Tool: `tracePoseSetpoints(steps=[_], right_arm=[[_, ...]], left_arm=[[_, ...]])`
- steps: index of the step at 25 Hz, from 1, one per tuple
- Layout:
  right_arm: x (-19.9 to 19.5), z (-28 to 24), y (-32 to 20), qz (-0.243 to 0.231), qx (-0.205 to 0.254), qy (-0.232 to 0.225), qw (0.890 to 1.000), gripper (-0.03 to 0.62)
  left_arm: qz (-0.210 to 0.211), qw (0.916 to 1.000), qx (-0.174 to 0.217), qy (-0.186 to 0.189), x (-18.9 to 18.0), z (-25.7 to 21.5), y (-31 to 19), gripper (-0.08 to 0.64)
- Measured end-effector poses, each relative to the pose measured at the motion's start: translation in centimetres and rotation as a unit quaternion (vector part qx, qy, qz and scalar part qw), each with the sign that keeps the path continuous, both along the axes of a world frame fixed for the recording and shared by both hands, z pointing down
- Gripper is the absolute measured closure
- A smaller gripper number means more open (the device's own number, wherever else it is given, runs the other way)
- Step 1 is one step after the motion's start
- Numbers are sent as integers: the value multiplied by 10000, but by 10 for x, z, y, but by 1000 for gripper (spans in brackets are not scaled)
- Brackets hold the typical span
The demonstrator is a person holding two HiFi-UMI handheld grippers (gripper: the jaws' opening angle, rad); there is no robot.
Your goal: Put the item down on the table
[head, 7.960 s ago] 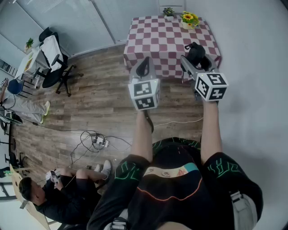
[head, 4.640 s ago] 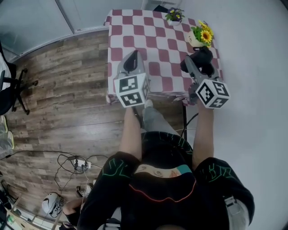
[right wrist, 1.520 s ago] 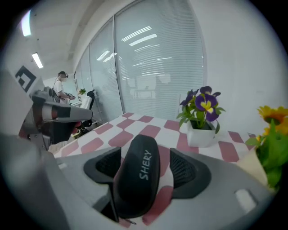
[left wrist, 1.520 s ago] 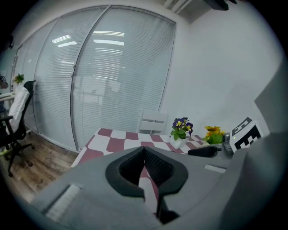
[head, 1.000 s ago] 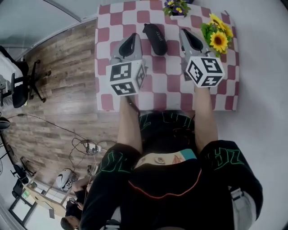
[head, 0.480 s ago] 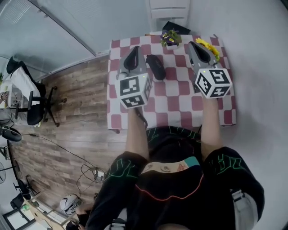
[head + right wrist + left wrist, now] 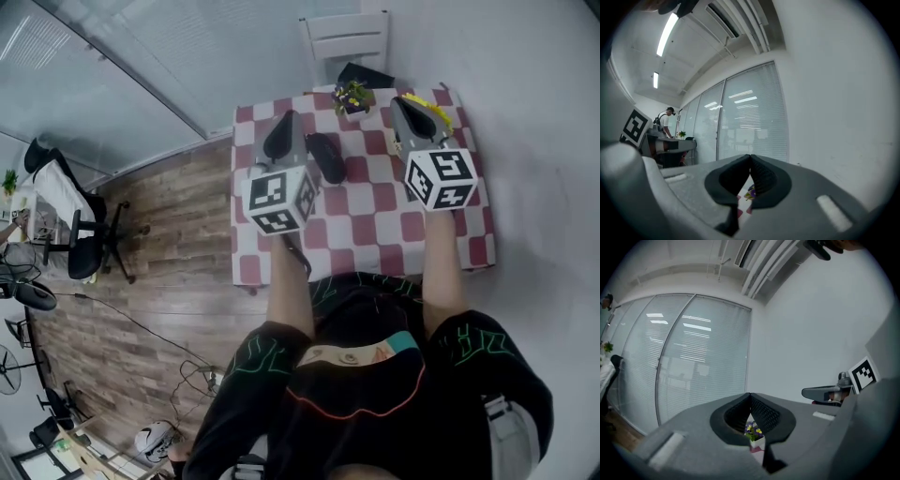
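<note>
The black oblong item (image 7: 325,157) lies flat on the red-and-white checked table (image 7: 375,225), toward its far left part. My left gripper (image 7: 279,134) hovers just left of the item, apart from it, its jaws shut and empty. In the left gripper view the left gripper (image 7: 750,397) points level at the wall, jaw tips touching. My right gripper (image 7: 412,105) hangs over the table's far right, well clear of the item. In the right gripper view the right gripper (image 7: 750,157) is shut with nothing between the pads.
A small pot of purple flowers (image 7: 352,97) stands at the table's far edge, between the two grippers. Sunflowers (image 7: 442,111) peek out behind the right gripper. A white chair (image 7: 347,39) stands beyond the table. An office chair (image 7: 80,239) stands on the wooden floor at left.
The black item was carried in the right gripper at first; it now lies on the table. Over the last second both shut grippers drew back and the view pulled away from the table.
</note>
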State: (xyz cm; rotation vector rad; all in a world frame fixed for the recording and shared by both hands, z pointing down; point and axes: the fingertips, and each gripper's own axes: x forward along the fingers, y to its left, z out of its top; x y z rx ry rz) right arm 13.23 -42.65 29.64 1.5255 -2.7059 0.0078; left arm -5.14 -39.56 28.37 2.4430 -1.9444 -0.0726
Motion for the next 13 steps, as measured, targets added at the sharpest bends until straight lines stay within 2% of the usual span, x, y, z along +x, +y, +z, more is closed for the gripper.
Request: tracePoseSetpoints(steps=[4,13], right_arm=[[-8,3,-2,-38,-15,172,9998,589],[-10,5,-5,-4,-5,192,9998,589]], left_arm=[[-9,9996,-92,-271,4,2,-1,551],[-87,9991,-137,-394,1,7,-2,551]])
